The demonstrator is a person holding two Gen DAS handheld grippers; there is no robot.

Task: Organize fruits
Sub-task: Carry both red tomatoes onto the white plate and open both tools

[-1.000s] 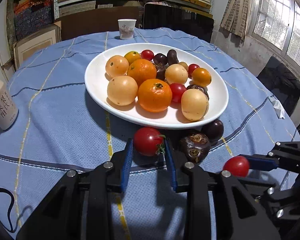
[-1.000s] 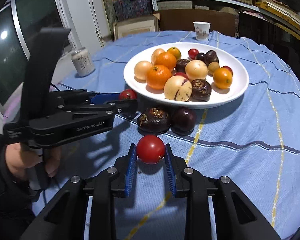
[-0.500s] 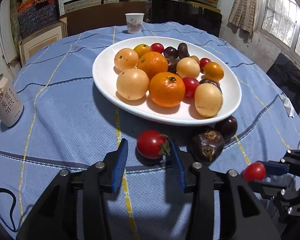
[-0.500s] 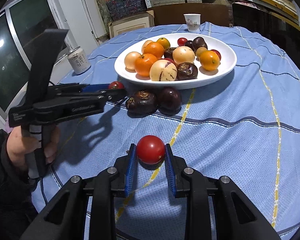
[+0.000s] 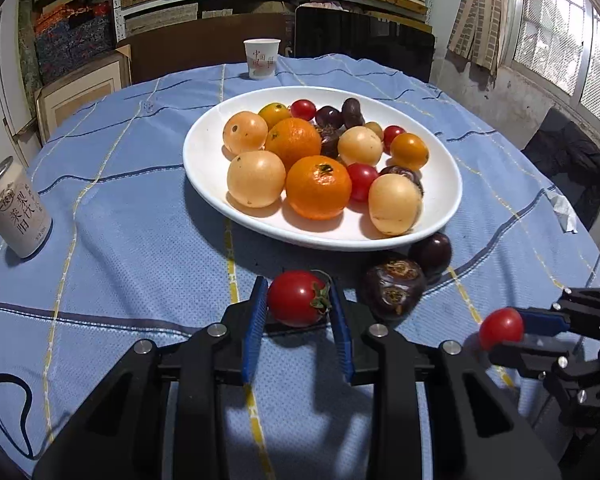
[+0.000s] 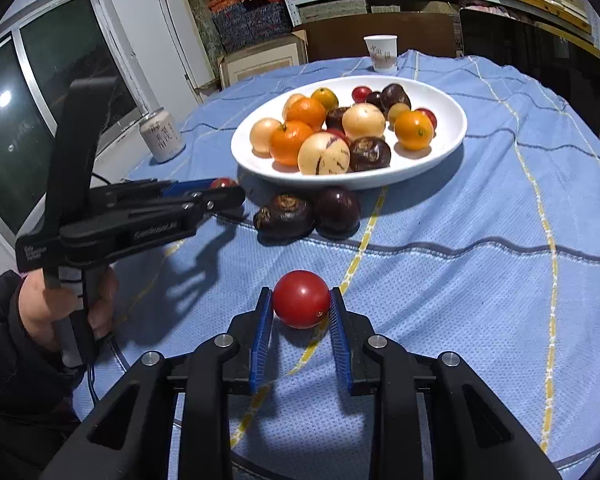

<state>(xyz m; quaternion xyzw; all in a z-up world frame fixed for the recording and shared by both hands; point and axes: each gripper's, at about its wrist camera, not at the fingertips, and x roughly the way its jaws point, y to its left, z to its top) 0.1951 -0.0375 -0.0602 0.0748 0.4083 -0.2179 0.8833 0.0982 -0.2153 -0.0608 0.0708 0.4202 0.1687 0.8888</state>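
Left gripper (image 5: 299, 304) clamps stemmed tomato (image 5: 296, 298) (calyx pointing right); right gripper (image 6: 301, 305) clamps plain tomato (image 6: 301, 299)

White plate (image 5: 204, 160), blue striped tablecloth (image 5: 120, 232), red tomatoes (image 5: 296, 298).

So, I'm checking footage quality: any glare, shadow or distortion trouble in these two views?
Left wrist: the window is blown out, the plate casts a soft shadow, and fisheye bends the edges. Right wrist: a lamp reflects in the dark window, and the left tool throws a shadow on the cloth; both sharp.
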